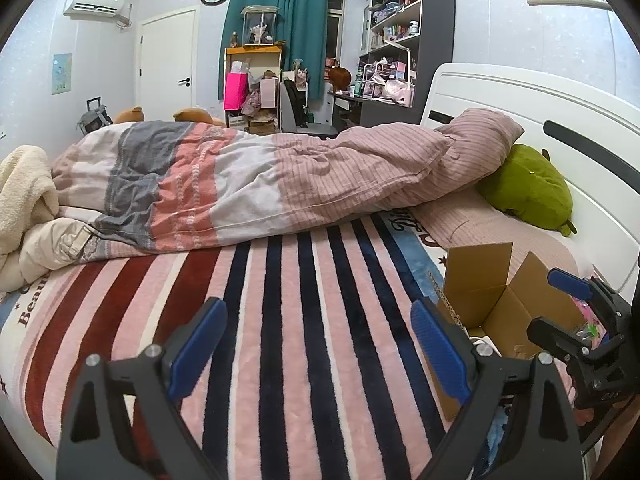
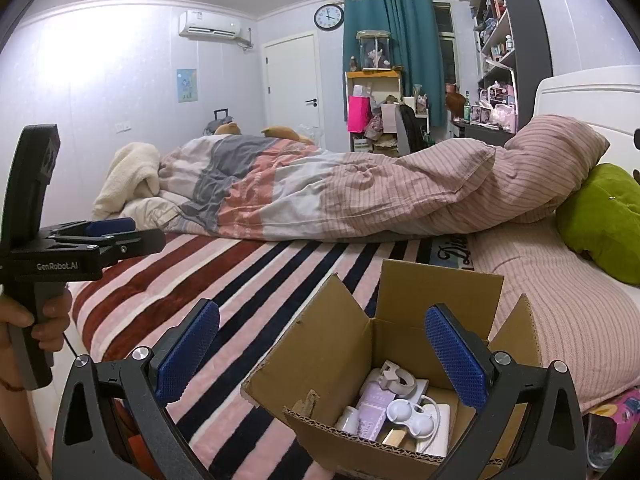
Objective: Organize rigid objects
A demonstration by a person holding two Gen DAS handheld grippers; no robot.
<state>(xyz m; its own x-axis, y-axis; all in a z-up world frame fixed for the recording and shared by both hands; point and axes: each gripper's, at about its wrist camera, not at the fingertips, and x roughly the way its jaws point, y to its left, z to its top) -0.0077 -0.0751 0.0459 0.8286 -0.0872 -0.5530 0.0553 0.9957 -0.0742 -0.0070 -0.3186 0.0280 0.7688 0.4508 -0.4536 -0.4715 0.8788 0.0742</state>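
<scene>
Left wrist view: the left hand-held gripper (image 1: 320, 344) has its two blue pads spread wide, with nothing between them. Under it lies the striped blanket (image 1: 280, 320) of the bed. At the right side stands the open cardboard box (image 1: 486, 304), on the blanket near the pink pillow (image 1: 500, 232). The right hand-held gripper (image 1: 576, 304) shows at the right edge, beside the box; its state I cannot tell from this side. Behind, a rolled duvet (image 1: 260, 184) crosses the bed, and a green plush toy (image 1: 528, 188) leans against the white headboard (image 1: 520, 100).

Right wrist view: the right hand-held gripper (image 2: 322, 354) is also spread wide and pinches nothing. It hovers over the cardboard box (image 2: 320, 356), whose flaps stand open. Inside the box lie several small rigid objects: a white clip-like piece (image 2: 412, 416), a pale purple carton (image 2: 374, 404), a small white cup (image 2: 348, 420) and a flat white device (image 2: 434, 436); they touch each other on the box bottom. At the left edge the left hand-held gripper (image 2: 132, 234) is seen from the side, held by a hand (image 2: 24, 320), well apart from the box. The duvet (image 2: 320, 192) and the green plush toy (image 2: 604, 220) lie behind.
</scene>
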